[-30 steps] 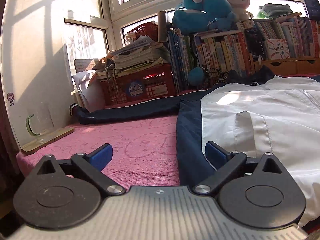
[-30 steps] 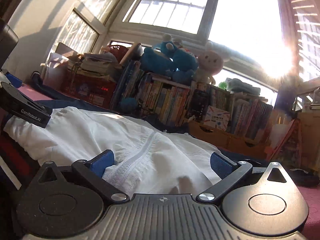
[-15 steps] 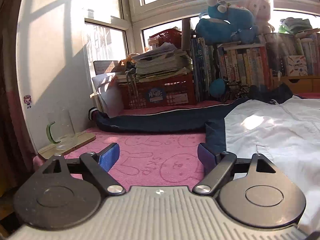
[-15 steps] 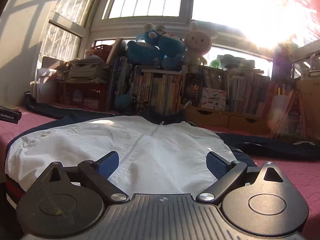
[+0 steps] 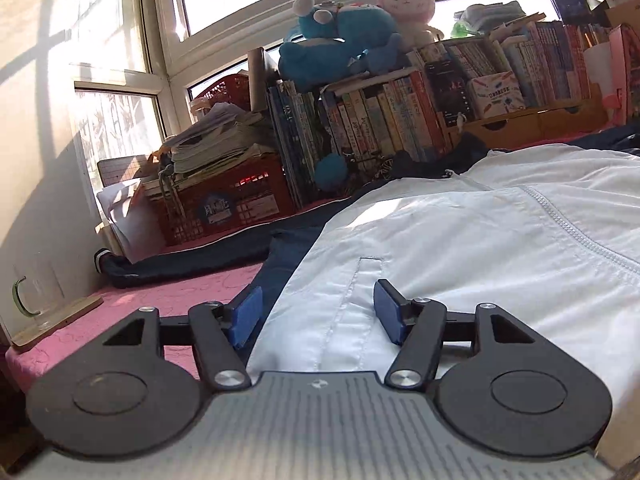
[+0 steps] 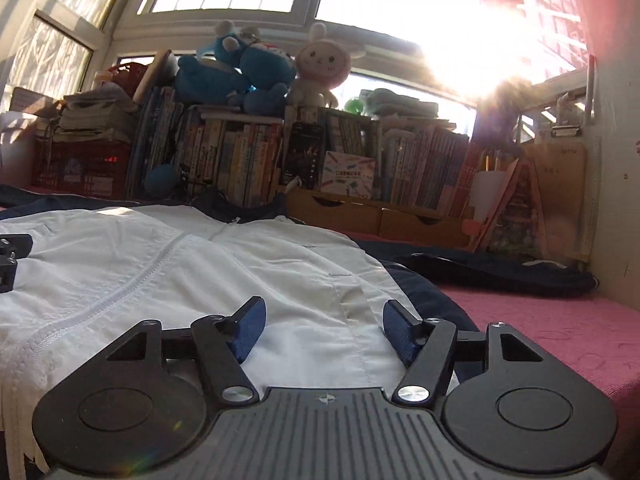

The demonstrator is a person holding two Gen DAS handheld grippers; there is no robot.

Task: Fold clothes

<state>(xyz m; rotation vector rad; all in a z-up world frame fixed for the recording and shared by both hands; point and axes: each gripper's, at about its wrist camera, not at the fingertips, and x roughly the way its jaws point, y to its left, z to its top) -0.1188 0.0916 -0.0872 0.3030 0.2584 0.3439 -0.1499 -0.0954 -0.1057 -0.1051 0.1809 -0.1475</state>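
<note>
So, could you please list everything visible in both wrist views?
jacket: one, white body with navy sleeves, spread flat on the cover
bed cover: one, pink, under the jacket
plush toys: blue ones and a pink-hooded rabbit, atop the books
books: many, mixed colours, along the window
crate: one, red, far left, papers stacked on top
left gripper: black, blue pads, jaws just closing, hem between them
right gripper: same, jaws just closing, hem between them

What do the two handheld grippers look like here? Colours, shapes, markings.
Both look identical. The left gripper and right gripper each have a grey ribbed body with a small round emblem at its front edge, two black round housings with disc caps, black linkage arms with silver pivot screws, and blue rectangular pads on the jaws. No cables, hands or sleeves show.
</note>
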